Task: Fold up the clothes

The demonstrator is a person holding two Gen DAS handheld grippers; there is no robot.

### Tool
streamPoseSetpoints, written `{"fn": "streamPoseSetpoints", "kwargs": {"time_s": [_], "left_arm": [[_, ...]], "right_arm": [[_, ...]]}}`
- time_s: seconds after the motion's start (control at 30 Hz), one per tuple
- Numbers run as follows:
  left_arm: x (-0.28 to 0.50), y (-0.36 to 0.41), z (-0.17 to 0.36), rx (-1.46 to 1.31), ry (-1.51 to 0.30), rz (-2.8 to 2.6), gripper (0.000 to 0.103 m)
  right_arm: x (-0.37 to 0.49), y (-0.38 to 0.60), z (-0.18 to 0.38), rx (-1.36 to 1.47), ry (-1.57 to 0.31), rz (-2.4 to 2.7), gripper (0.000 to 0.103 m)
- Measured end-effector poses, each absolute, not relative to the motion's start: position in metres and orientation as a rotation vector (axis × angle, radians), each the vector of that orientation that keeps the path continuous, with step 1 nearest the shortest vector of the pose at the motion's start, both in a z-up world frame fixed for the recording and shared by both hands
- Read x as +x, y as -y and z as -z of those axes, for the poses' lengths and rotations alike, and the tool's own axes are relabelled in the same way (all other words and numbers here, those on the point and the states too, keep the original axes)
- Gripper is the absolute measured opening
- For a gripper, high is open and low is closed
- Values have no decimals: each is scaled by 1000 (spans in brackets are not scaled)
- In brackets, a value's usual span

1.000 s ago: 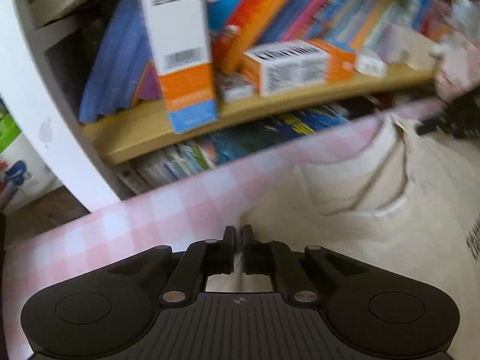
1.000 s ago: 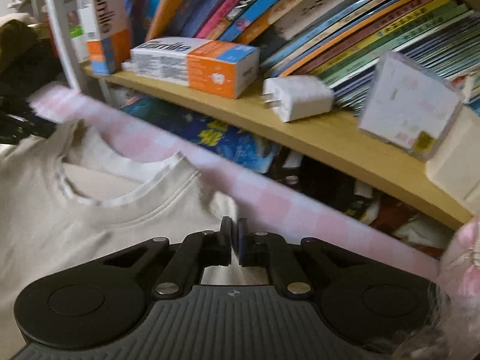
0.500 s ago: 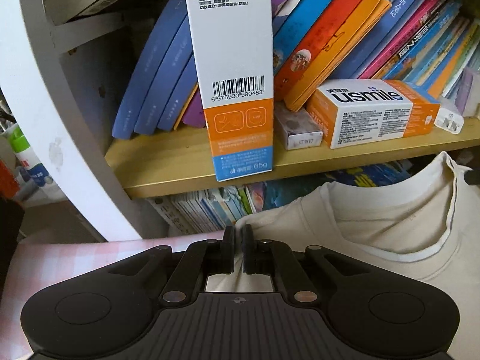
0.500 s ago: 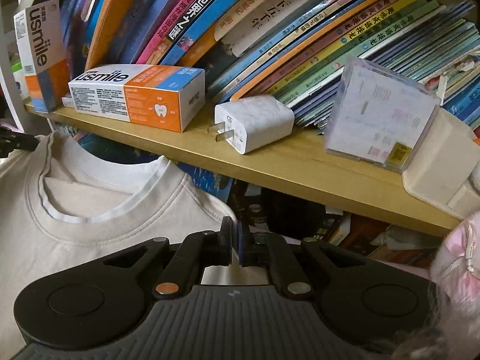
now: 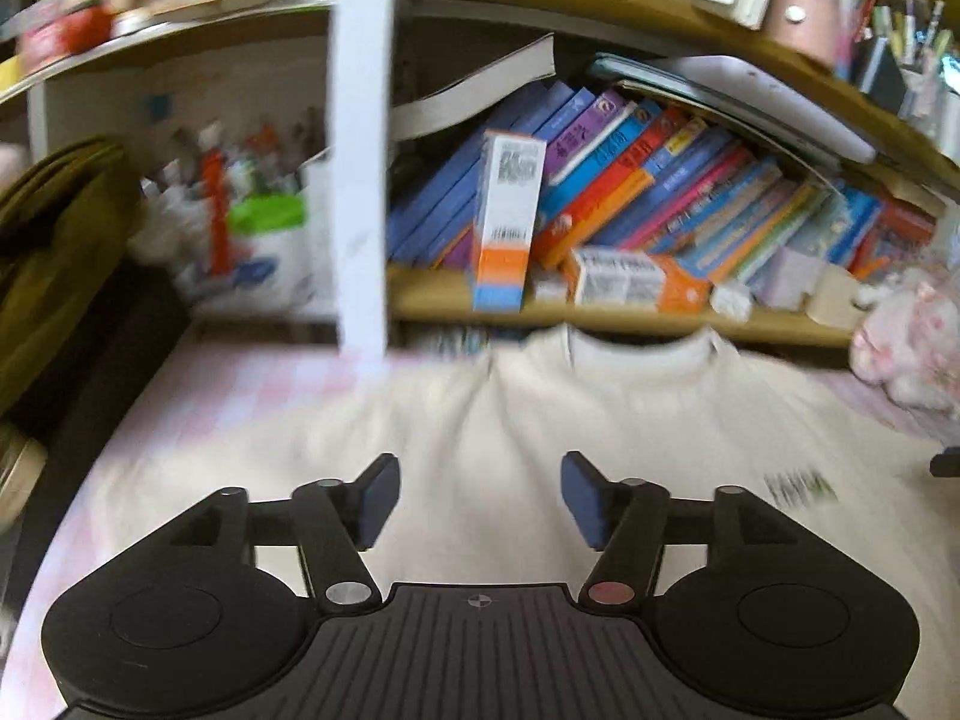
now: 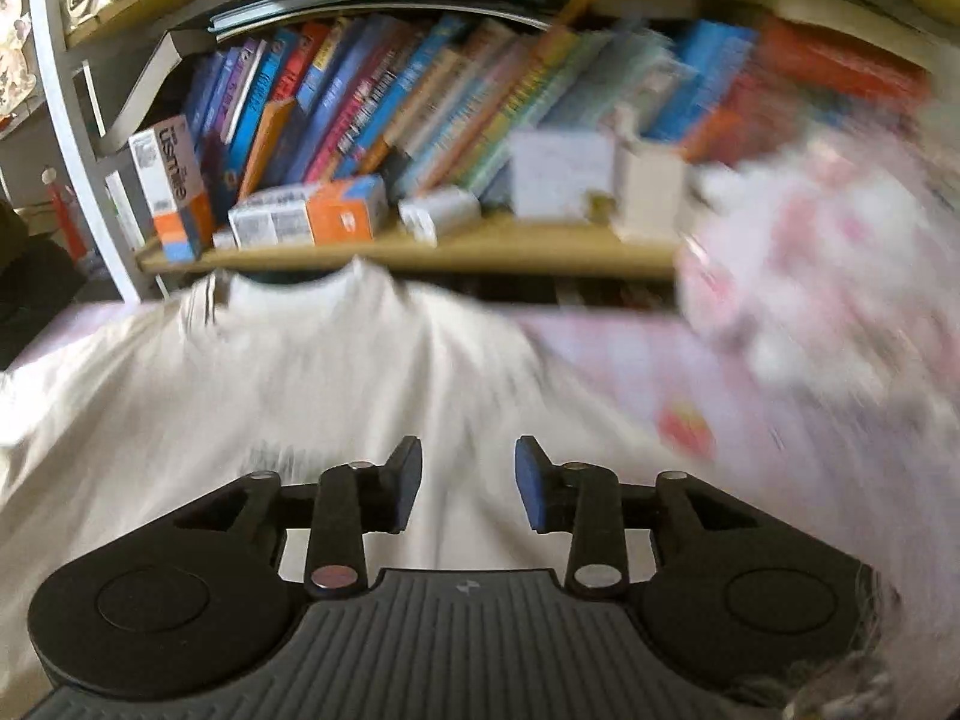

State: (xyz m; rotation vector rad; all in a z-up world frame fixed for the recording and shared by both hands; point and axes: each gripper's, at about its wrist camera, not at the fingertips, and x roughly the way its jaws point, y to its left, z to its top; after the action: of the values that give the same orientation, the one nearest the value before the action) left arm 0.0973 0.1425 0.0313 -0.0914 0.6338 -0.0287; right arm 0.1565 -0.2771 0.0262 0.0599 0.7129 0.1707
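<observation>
A cream T-shirt (image 5: 540,414) lies spread flat on a pink checked cloth (image 5: 240,384), collar toward the bookshelf, with a small dark print (image 5: 801,489) on its chest. My left gripper (image 5: 480,498) hovers over the shirt's middle; its jaws are opening and nothing is between them. The same T-shirt (image 6: 300,372) fills the left of the right wrist view. Above its right side, my right gripper (image 6: 465,483) has its jaws opening too, with no cloth between them. Both views are blurred by motion.
A wooden bookshelf (image 5: 600,312) packed with books and toothpaste boxes (image 5: 507,216) stands just behind the collar. A white upright post (image 5: 360,150) is at the left. A pink plush toy (image 6: 828,276) sits to the right. A dark olive bag (image 5: 54,252) lies at far left.
Both grippers let go of the shirt's shoulders, opened, and pulled back and up from the shelf. The shirt now lies flat, seen from farther away.
</observation>
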Motion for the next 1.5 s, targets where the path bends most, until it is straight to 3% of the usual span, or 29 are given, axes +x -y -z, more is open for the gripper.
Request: {"fn": "streamPoseSetpoints", "kwargs": {"time_s": [0.2, 0.47, 0.8, 1.03, 1.1, 1.13, 1.17, 1.23, 1.3, 1.43, 1.5], "left_arm": [[10, -151, -13, -228, -735, -4, 67], [-29, -151, -3, -261, -759, 17, 67], [-38, -130, -18, -229, -714, 79, 67], [-55, -105, -19, -226, -741, 9, 67], [-57, -96, -21, -238, -747, -21, 67], [-58, -90, -22, -249, -749, -27, 67], [-58, -84, -23, -249, -747, -29, 67], [-57, -70, -26, -235, -737, -30, 67], [-57, -56, -28, -232, -732, -29, 67], [-55, -30, -27, -217, -746, -17, 67], [-57, -20, -28, -211, -746, -24, 67]], "right_arm": [[48, 265, -11, 170, -806, -73, 42], [-24, 255, -2, 289, -840, 29, 43], [31, 315, -24, 278, -738, 133, 44], [93, 367, -18, 271, -778, 117, 44], [108, 374, -13, 281, -805, 41, 40], [115, 377, -10, 292, -829, -6, 31], [121, 381, -8, 306, -856, -46, 5], [117, 392, -8, 326, -847, -39, 2], [96, 409, -4, 429, -812, 24, 2], [76, 423, 21, 519, -946, -38, 6], [76, 426, 17, 512, -952, -96, 28]]}}
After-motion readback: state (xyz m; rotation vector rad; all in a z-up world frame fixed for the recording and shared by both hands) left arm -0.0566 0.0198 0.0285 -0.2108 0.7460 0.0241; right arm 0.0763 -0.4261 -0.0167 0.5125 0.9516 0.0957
